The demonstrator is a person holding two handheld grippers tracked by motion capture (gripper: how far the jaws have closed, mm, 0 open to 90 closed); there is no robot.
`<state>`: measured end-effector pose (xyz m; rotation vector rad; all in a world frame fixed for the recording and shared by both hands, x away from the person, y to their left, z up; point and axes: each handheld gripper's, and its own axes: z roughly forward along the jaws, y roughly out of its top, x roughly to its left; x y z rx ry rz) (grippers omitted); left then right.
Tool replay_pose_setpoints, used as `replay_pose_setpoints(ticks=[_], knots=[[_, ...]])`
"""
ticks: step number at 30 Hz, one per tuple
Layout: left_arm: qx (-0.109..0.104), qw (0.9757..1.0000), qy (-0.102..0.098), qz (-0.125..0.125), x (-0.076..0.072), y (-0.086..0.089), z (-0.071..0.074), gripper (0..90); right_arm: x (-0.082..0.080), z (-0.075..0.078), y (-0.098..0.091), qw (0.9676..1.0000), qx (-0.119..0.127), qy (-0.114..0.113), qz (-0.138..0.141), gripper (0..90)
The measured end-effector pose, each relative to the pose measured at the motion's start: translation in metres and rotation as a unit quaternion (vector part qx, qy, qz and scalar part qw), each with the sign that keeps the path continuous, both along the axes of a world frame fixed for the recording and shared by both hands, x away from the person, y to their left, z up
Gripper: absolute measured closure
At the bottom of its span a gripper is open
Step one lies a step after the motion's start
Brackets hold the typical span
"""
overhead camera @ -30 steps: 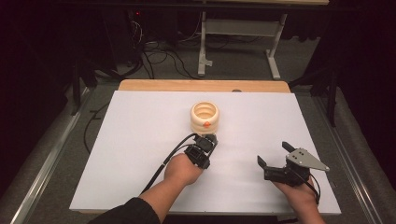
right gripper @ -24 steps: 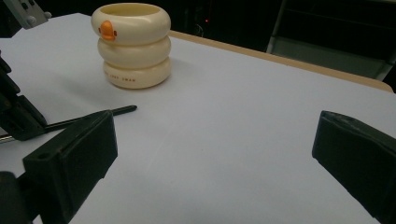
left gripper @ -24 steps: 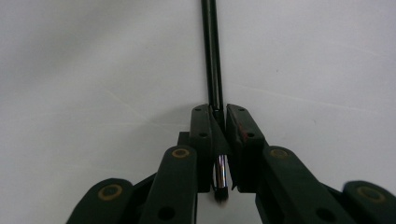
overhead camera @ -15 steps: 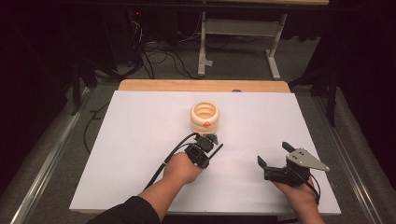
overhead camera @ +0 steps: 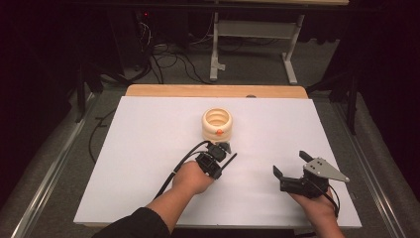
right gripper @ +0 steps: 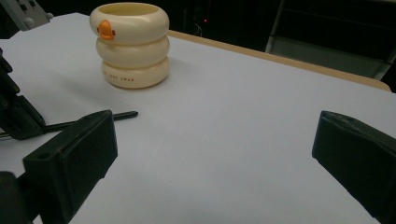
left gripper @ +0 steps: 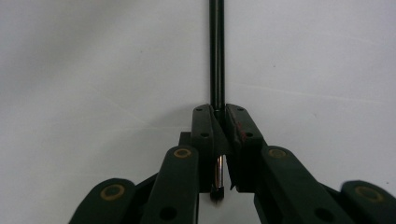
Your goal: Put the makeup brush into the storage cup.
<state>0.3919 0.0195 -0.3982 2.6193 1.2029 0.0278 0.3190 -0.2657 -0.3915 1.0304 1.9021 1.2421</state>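
A cream cup [overhead camera: 217, 123] made of three stacked rings, with an orange duck beak on its rim, stands upright at the middle of the white table top; it also appears in the right gripper view [right gripper: 130, 44]. Just in front of it my left gripper [overhead camera: 221, 151] is shut on a thin black pen [overhead camera: 231, 159]. In the left gripper view the pen [left gripper: 216, 51] runs straight out from between the closed jaws [left gripper: 219, 116]. The pen's tip [right gripper: 125, 114] hovers low near the cup. My right gripper [overhead camera: 289, 163] stands open at the near right, nothing between its jaws [right gripper: 215, 154].
The white sheet [overhead camera: 148, 148] covers the table, with a strip of wooden edge [overhead camera: 173, 90] at the far side. Beyond it are a metal stand [overhead camera: 252, 44] and cables on the floor. The left gripper's cable [overhead camera: 181, 166] trails back along the forearm.
The left gripper has drawn back slightly toward the near edge, and the pen now sticks out to its right. The right gripper and the cup have not moved.
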Motion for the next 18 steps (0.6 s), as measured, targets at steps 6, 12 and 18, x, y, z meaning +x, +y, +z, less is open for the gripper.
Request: replay_pose_setpoints(ticks=[6,12,18], knots=[[-0.012,0.9999,0.003,-0.006,0.0016,0.0031,-0.0004,82.8,0.0001,-0.0007,0.0001,1.0000,0.004,0.003,-0.001,1.6],[-0.015,0.9998,0.003,-0.016,0.0020,0.0051,0.0001,83.1,0.0006,-0.0010,-0.0003,1.0000,0.000,0.001,0.000,1.6],[-0.019,0.9994,-0.006,-0.027,0.0011,0.0080,0.0024,83.2,0.0001,-0.0011,-0.0003,1.0000,0.001,0.001,-0.001,1.6]])
